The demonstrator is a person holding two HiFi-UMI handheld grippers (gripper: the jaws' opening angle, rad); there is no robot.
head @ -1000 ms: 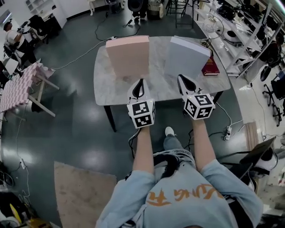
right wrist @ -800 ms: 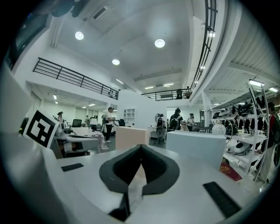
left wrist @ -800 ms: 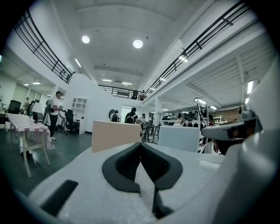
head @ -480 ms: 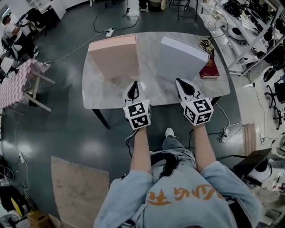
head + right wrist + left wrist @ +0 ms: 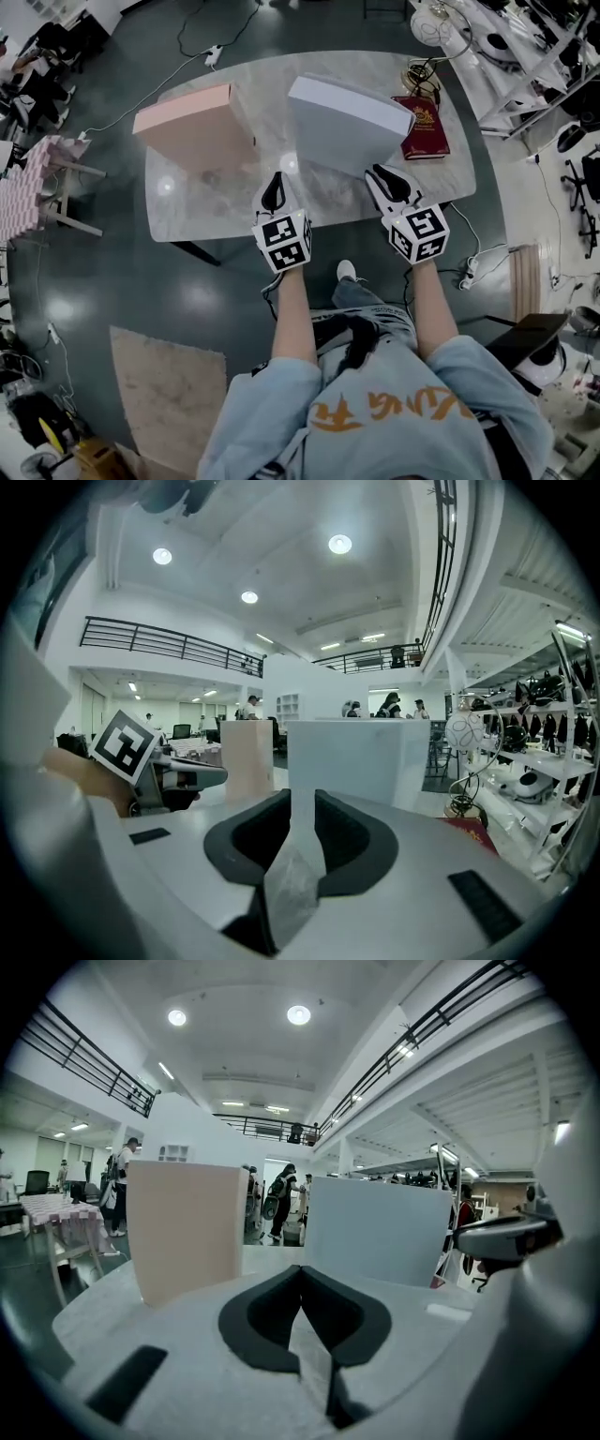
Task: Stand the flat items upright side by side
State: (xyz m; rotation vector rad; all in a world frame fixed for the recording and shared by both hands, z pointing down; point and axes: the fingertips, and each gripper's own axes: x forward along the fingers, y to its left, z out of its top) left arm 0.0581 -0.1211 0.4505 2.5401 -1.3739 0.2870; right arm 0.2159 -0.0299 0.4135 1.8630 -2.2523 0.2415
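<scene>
Two big flat boxes stand upright and apart on the marble table [image 5: 187,211]: a pink box [image 5: 192,127] on the left and a pale blue-grey box [image 5: 347,122] on the right. My left gripper [image 5: 273,191] is shut and empty, over the table's near side, short of the gap between the boxes. In the left gripper view the pink box [image 5: 183,1227] and the blue-grey box [image 5: 380,1232] rise beyond its jaws. My right gripper [image 5: 379,177] points at the blue-grey box [image 5: 361,761]; its jaws have just been opening to a narrow gap with nothing between them.
A red book [image 5: 422,127] lies flat at the table's right end, with a round wire ornament [image 5: 427,70] behind it. Shelving [image 5: 553,56] stands on the right, a pink checked table [image 5: 28,187] on the left, and cables run across the floor.
Both grippers have moved forward from the table's near edge toward the boxes. The right jaws have parted slightly; the left stay shut. The boxes have not moved.
</scene>
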